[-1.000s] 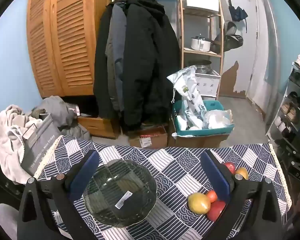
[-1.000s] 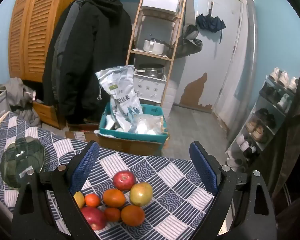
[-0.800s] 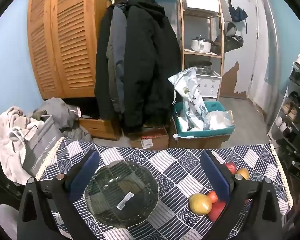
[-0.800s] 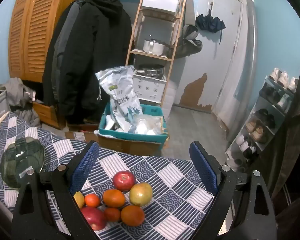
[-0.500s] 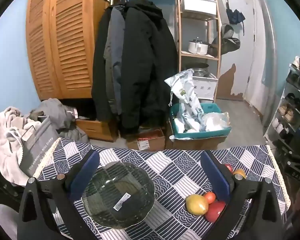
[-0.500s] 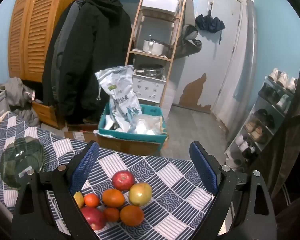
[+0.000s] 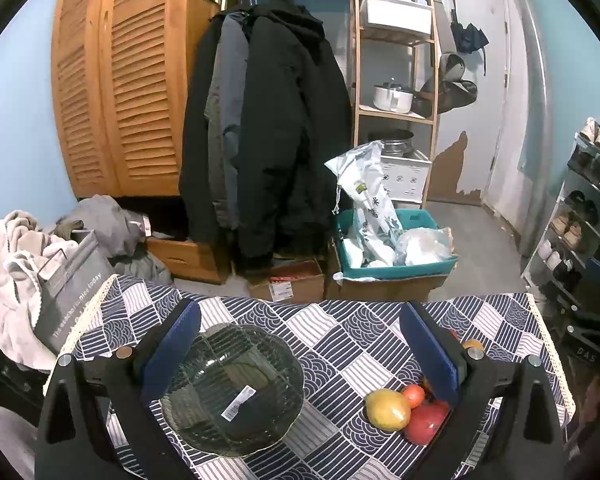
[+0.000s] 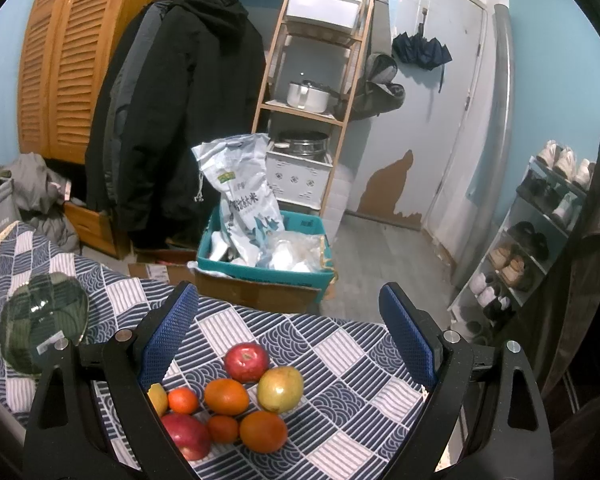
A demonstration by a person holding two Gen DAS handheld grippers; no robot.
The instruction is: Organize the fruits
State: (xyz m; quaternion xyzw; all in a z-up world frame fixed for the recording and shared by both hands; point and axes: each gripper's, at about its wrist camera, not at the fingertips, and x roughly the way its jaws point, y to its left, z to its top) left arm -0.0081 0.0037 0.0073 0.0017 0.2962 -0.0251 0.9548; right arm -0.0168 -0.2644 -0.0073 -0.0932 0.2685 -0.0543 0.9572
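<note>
Patterned surface [image 8: 340, 364] carries clustered fruit [image 8: 236, 396]; with both jaws spread and empty, a nudge risks rolling pieces away from the bowl [image 7: 232, 388].

The bench [image 7: 340, 328] is covered by a navy-and-white patterned cloth [image 8: 340, 360] with a pale lace edge. On the cloth's left part sits a dark glass bowl [image 7: 236, 388] with a barcode sticker inside. Well apart, on the right part, fruit lies bunched together: two red apples [image 8: 246, 361], a yellow-green apple [image 8: 280, 388], several oranges [image 8: 226, 396] and a small yellow fruit [image 8: 158, 398].
</note>
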